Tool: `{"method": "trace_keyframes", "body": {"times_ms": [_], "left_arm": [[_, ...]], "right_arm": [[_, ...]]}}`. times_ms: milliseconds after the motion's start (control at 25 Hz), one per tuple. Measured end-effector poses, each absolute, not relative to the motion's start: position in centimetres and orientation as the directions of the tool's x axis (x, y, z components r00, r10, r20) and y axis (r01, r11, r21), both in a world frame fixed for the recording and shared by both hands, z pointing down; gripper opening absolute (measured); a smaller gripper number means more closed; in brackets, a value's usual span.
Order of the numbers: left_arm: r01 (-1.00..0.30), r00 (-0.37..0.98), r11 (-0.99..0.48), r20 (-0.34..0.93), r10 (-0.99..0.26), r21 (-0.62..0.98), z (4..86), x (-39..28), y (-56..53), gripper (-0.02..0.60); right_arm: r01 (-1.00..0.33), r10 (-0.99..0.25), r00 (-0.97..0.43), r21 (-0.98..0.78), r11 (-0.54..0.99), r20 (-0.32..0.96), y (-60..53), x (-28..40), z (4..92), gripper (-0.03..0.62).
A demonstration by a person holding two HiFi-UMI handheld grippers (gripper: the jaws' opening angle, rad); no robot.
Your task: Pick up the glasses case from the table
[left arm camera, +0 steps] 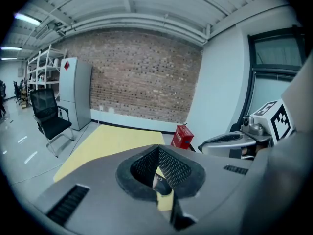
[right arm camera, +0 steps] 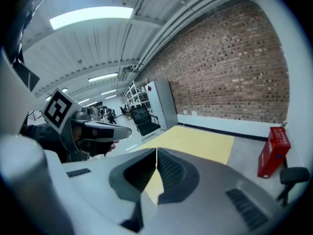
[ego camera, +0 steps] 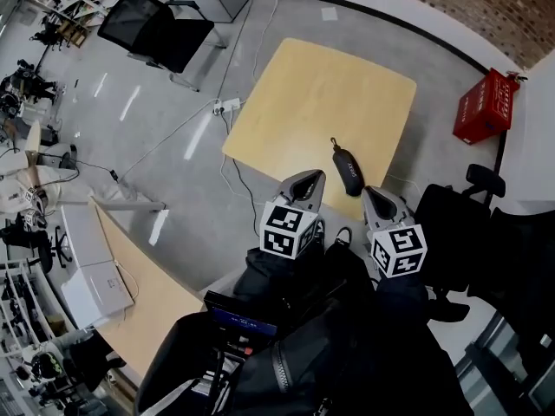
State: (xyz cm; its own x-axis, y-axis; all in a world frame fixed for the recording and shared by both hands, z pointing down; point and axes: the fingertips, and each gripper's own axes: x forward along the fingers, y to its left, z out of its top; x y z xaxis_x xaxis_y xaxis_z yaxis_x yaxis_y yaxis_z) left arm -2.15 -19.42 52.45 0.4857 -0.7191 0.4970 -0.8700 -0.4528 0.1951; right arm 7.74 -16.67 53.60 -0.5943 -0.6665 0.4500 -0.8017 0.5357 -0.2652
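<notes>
Both grippers sit low in the head view, in front of the person's dark clothing, each with its marker cube facing up. Left gripper (ego camera: pixel 314 177): jaws together, mesh pads meet at the tips in the left gripper view (left arm camera: pixel 159 149), holding nothing. Right gripper (ego camera: pixel 369 194): jaws also closed tip to tip in its own view (right arm camera: pixel 156 151), empty. The two are side by side, close but apart, both angled down toward the table.

Black oblong glasses case (ego camera: pixel 347 168) lies flat on the pale yellow wooden table (ego camera: pixel 321 94), near its closest edge, just beyond and between the two gripper tips, touched by neither. A sliver of it shows through the gap below the left pads (left arm camera: pixel 162 183).

Grey floor (ego camera: pixel 165 137) around the table carries a white power strip (ego camera: pixel 227 106) with cables. Red plastic crate (ego camera: pixel 484 106) stands past the table's right side. Black mesh office chair (ego camera: pixel 156 26) is further left. Brick wall (ego camera: pixel 486 3) at the back.
</notes>
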Motion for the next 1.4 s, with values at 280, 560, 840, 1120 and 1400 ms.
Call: {"method": "trace_keyframes", "body": {"times_ms": [280,560,840,1120,1400], "left_arm": [[-0.879,0.464,-0.421,0.601,-0.651,0.222,58.4,-4.7,-19.2,0.000],[-0.881,0.461,-0.401,0.640,-0.614,0.250,62.1,-6.1,-19.2,0.000],[-0.878,0.469,-0.389,0.659,-0.588,0.278,64.3,-6.5,-19.0,0.000],[-0.879,0.469,-0.376,0.675,-0.570,0.293,66.0,-7.0,-18.8,0.000],[-0.874,0.482,-0.362,0.675,-0.559,0.324,67.1,-6.8,-19.1,0.000]], "right_arm": [[-0.822,-0.599,-0.551,-0.252,0.512,0.581,-17.6,6.9,60.0,0.005],[-0.829,-0.518,-0.511,-0.234,0.508,0.685,-18.7,6.2,66.0,0.091],[-0.838,-0.456,-0.460,-0.203,0.506,0.762,-20.4,6.2,71.0,0.205],[-0.836,-0.402,-0.430,-0.188,0.516,0.809,-21.4,5.9,74.5,0.259],[-0.844,-0.355,-0.394,-0.181,0.505,0.848,-21.9,5.9,77.9,0.311]]}}
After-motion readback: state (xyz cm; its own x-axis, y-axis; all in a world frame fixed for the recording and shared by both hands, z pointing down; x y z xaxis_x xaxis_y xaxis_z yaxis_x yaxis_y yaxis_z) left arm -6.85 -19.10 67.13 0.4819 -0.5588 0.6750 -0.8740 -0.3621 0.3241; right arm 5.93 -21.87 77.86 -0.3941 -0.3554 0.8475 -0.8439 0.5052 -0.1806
